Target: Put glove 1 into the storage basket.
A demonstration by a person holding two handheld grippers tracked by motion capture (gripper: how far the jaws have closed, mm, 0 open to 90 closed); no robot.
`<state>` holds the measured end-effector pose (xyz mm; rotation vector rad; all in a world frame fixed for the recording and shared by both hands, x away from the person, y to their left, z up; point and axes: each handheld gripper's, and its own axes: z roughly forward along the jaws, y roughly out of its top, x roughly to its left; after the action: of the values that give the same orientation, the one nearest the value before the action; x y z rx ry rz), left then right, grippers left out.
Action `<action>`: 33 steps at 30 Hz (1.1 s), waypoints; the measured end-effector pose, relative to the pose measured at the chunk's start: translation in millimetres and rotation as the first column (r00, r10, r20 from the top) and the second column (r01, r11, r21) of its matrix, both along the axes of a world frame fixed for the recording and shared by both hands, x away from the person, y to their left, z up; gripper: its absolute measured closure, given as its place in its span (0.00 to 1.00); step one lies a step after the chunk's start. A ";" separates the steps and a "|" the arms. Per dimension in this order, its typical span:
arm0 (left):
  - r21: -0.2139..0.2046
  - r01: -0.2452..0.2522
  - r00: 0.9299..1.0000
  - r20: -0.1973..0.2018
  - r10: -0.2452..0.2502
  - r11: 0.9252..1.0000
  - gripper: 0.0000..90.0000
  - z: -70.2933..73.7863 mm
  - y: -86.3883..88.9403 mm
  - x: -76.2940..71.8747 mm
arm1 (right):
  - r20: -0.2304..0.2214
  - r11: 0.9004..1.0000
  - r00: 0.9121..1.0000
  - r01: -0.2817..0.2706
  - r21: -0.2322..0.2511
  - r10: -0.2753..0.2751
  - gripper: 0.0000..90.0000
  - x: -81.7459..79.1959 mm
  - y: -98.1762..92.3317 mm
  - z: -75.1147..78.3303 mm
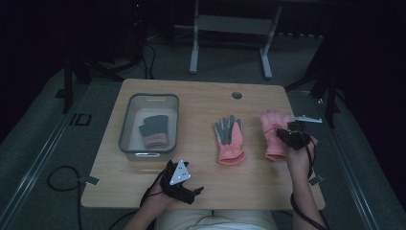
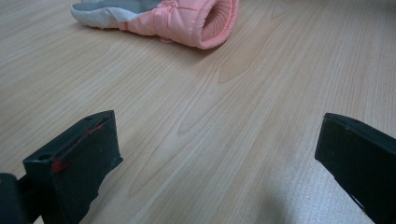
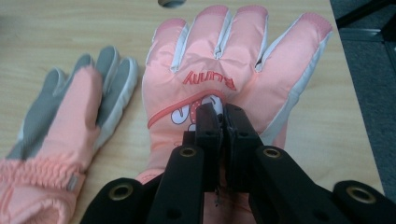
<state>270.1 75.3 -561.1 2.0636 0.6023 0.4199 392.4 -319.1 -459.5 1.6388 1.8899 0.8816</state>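
While the left tongs rested wide apart on the near edge of the surface, the right tongs were clamped on the back of the pink glove at the right, beside its grey-palmed mate.

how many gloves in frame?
3. A dark glove lies in the grey bin; a pink glove lies mid-table; another pink glove is pinched in the right claw. More may be hidden.
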 end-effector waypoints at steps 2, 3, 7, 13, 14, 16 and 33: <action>0.001 0.000 1.000 -0.003 0.000 1.000 0.00 -0.2 -0.1 0.1 | -0.009 1.000 1.000 0.006 -0.002 -0.006 0.95 -2.5 0.5 -5.6; 0.001 0.000 1.000 -0.002 0.000 1.000 0.00 -0.3 -0.2 -0.1 | -0.016 1.000 1.000 0.010 0.005 -0.010 0.95 -2.6 -0.3 -8.8; 0.001 0.003 1.000 -0.003 -0.003 1.000 0.00 -0.4 -0.2 0.4 | -0.034 0.999 0.999 0.039 0.010 -0.039 0.95 0.7 -1.1 -20.7; -0.001 0.001 1.000 -0.006 -0.001 1.000 0.00 -0.6 -0.2 0.1 | -0.076 0.999 0.996 0.052 0.007 -0.052 0.95 14.0 1.5 -39.4; -0.001 0.001 1.000 -0.007 -0.001 1.000 0.00 -0.7 -0.2 0.0 | -0.081 0.998 0.995 0.058 0.006 -0.057 0.95 16.0 1.9 -42.5; -0.002 0.000 1.000 -0.007 0.000 1.000 0.00 -0.9 -0.3 0.1 | -0.093 0.999 0.994 0.051 -0.009 -0.052 0.95 20.4 4.0 -51.3; 0.003 0.006 1.000 -0.009 -0.006 1.000 0.00 -1.6 -1.0 0.5 | -0.039 0.990 0.992 -0.124 -0.071 0.122 0.75 21.9 -9.2 -26.5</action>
<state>270.6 74.3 -562.7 2.0713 0.6010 0.4084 414.3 -328.2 -486.1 1.5165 2.0407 0.8272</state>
